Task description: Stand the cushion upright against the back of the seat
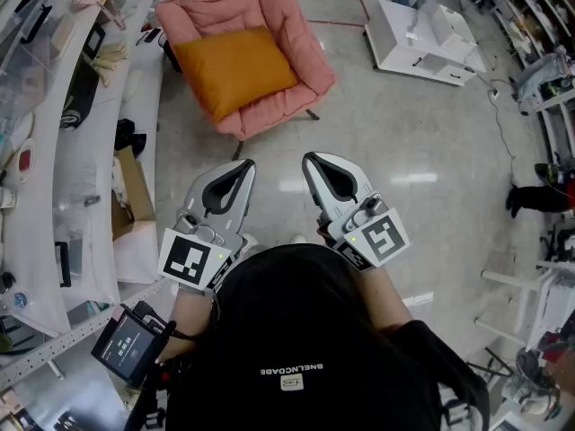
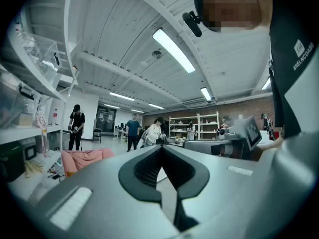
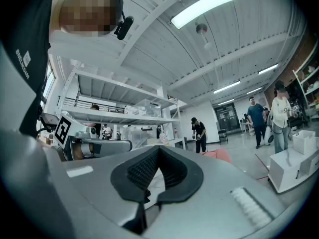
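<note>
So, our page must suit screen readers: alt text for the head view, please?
An orange cushion lies in a pink chair. Nearer, a person holds the left tool and the right tool, both shut and empty, over the floor, short of the chair.

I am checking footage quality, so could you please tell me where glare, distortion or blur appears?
Head view: lights glare on the glossy floor; the cushion is sharp. Left gripper view: fisheye bends the ceiling beams, corners go black. Right gripper view: the ceiling lamp blows out white.
</note>
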Demonstrator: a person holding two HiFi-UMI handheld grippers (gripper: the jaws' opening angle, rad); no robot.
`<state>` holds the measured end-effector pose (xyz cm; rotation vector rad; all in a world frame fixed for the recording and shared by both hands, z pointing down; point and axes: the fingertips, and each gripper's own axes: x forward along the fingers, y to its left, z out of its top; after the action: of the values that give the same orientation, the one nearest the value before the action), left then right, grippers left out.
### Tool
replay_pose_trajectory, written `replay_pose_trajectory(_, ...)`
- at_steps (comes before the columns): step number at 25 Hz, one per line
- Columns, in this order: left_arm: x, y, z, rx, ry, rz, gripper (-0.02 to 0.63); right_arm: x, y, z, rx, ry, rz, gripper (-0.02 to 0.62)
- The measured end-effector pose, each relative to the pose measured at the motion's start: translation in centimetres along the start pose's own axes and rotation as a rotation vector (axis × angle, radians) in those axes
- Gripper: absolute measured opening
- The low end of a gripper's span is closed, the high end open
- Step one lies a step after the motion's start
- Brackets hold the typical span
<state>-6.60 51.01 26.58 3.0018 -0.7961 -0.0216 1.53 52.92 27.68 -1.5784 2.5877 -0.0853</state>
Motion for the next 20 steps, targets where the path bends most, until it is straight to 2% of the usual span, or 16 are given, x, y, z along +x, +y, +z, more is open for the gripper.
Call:
replay_pose_trajectory(3, -0.1, 0.4, -0.1, 0.02, 0.006, 0.026, 0.018, 0.5, 0.2, -0.5, 0.009, 0.01, 0.012, 0.002)
replay_pose_trajectory(8, -0.9, 1.0, -0.6, 0.046, -0.007, 0.024, 0.018, 1.6, 0.8, -0.7, -0.008, 0.008, 0.009, 0.002)
replay_pose_trajectory(12, -1.8, 2.6, -0.1, 0.001, -0.023, 0.025, 0.018, 3.0, 1.7, -0.3, -0.038, -0.001, -0.006, 0.002)
replay_pose_trajectory(17, -3.1, 4.7, -0.7, -0.016, -0.021, 0.018, 0.018, 4.3, 2.7, 0.0, 0.024, -0.041, 0.016, 0.003)
replay_pose_trajectory(20, -4.1, 5.9, -0.7, -0.029, -0.028, 0.016, 0.018, 5.2, 3.3, -0.3, 0.049, -0.032, 0.026, 0.006)
